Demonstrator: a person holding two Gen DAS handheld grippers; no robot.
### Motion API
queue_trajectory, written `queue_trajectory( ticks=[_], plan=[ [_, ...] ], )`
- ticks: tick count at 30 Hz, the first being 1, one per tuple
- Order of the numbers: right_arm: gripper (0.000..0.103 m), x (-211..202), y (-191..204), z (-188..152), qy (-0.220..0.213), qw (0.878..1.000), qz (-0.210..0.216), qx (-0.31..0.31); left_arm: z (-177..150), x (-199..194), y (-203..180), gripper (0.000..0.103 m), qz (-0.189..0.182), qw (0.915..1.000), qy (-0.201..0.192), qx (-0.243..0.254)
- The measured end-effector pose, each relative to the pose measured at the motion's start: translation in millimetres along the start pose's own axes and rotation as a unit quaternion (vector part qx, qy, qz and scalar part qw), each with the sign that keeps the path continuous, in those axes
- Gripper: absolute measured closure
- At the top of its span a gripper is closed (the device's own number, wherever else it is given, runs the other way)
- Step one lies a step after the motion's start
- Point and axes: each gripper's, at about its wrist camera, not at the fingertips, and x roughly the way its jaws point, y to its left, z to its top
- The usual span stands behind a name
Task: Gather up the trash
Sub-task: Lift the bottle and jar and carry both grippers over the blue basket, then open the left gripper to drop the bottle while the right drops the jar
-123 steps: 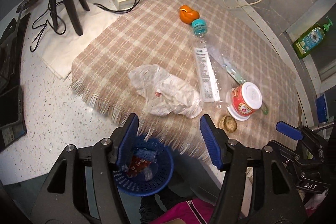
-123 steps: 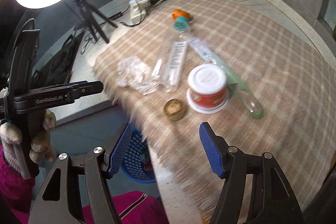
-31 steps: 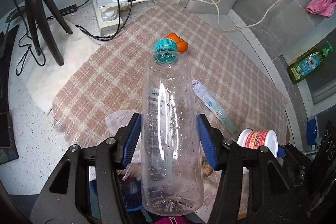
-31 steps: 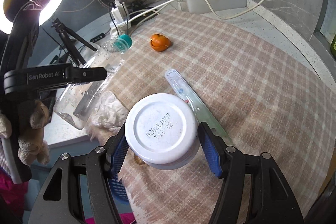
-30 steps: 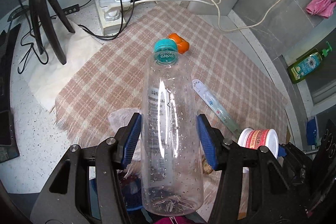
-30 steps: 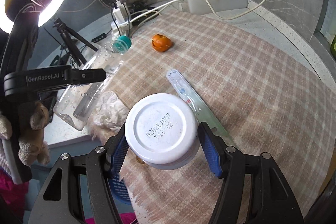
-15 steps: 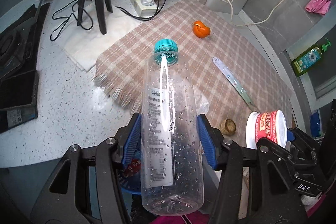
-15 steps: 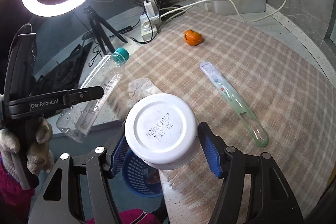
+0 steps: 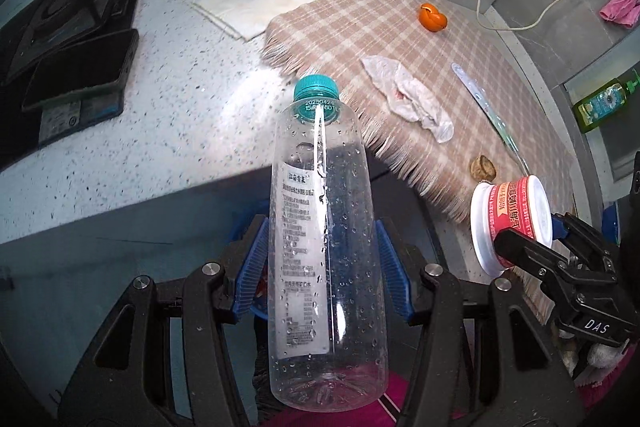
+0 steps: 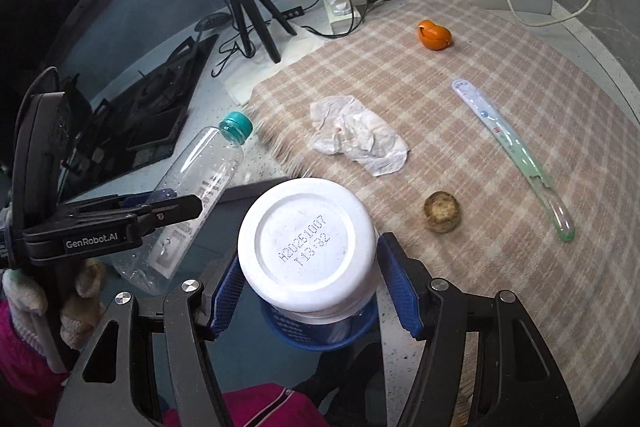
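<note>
My left gripper point(image 9: 320, 263) is shut on a clear plastic bottle point(image 9: 320, 227) with a teal cap, held off the counter's front edge above the blue basket point(image 9: 260, 301), mostly hidden behind it. My right gripper point(image 10: 308, 291) is shut on a white-lidded red cup point(image 10: 307, 243), also over the blue basket point(image 10: 320, 333). On the checked cloth point(image 10: 460, 155) lie a crumpled tissue point(image 10: 360, 139), an orange peel point(image 10: 434, 35), a brown nut shell point(image 10: 442, 211) and a clear toothbrush wrapper point(image 10: 516, 155).
A tripod point(image 10: 248, 11) and a power strip point(image 10: 344, 3) with cables stand at the back of the speckled counter point(image 9: 160, 115). A black stove point(image 9: 68, 27) is at the left. A green soap bottle point(image 9: 604, 99) sits far right.
Both grippers have pulled back off the cloth toward the counter's front edge, carrying the bottle and the cup. The tissue and other trash lie farther away.
</note>
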Motion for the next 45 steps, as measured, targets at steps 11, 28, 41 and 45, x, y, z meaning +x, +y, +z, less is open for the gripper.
queue_trajectory(
  ticks=[11,28,41,45],
  plan=[
    [0.039,31,34,-29,0.040,0.999,0.010,-0.032,-49,11,21,0.048,-0.001,0.9991,0.037,-0.017],
    [0.039,87,46,-61,0.099,0.994,-0.006,-0.054,-83,75,46,0.048,0.003,0.9912,0.123,-0.048],
    [0.039,121,45,-66,0.125,0.990,-0.022,-0.056,-82,112,49,0.047,0.017,0.9864,0.157,-0.044],
    [0.039,127,46,-65,0.127,0.990,-0.026,-0.055,-81,115,51,0.047,0.021,0.9863,0.158,-0.041]
  ],
)
